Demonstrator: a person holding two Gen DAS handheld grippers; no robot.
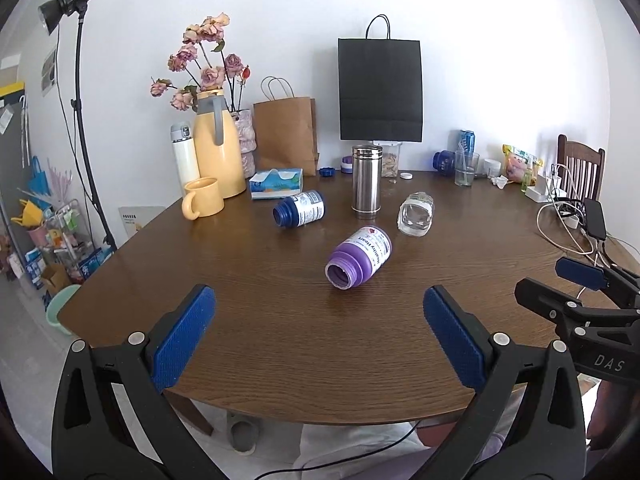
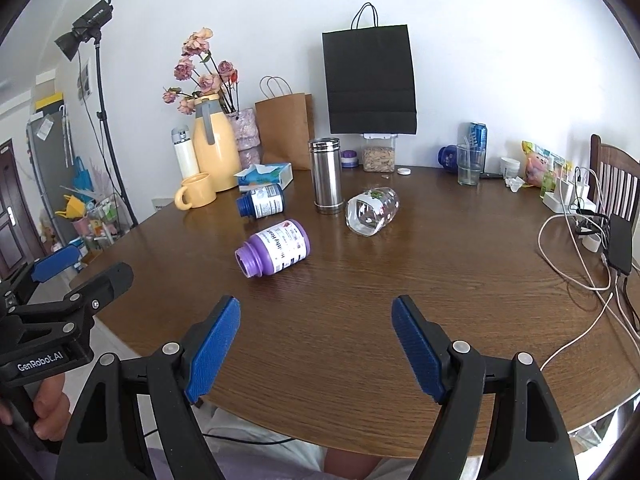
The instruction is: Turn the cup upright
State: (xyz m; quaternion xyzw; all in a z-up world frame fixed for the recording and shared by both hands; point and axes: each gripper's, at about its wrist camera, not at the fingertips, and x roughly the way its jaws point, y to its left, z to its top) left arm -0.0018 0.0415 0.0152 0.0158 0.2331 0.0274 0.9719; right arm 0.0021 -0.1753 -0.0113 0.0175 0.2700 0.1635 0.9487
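A clear glass cup (image 1: 416,214) with small printed flowers lies on its side on the brown table (image 1: 280,340), right of the steel tumbler; it also shows in the right wrist view (image 2: 372,211). A purple bottle (image 1: 359,257) (image 2: 274,247) and a dark blue bottle (image 1: 300,209) (image 2: 261,200) also lie on their sides without caps. My left gripper (image 1: 320,336) is open and empty above the table's near edge. My right gripper (image 2: 316,350) is open and empty, also near the front edge. Both are well short of the cup.
A steel tumbler (image 1: 366,182) stands upright mid-table. A yellow mug (image 1: 202,198), yellow jug (image 1: 218,152), tissue box (image 1: 276,184) and paper bags stand at the back. Cables and chargers (image 2: 580,248) lie at the right. A chair (image 2: 616,184) stands far right.
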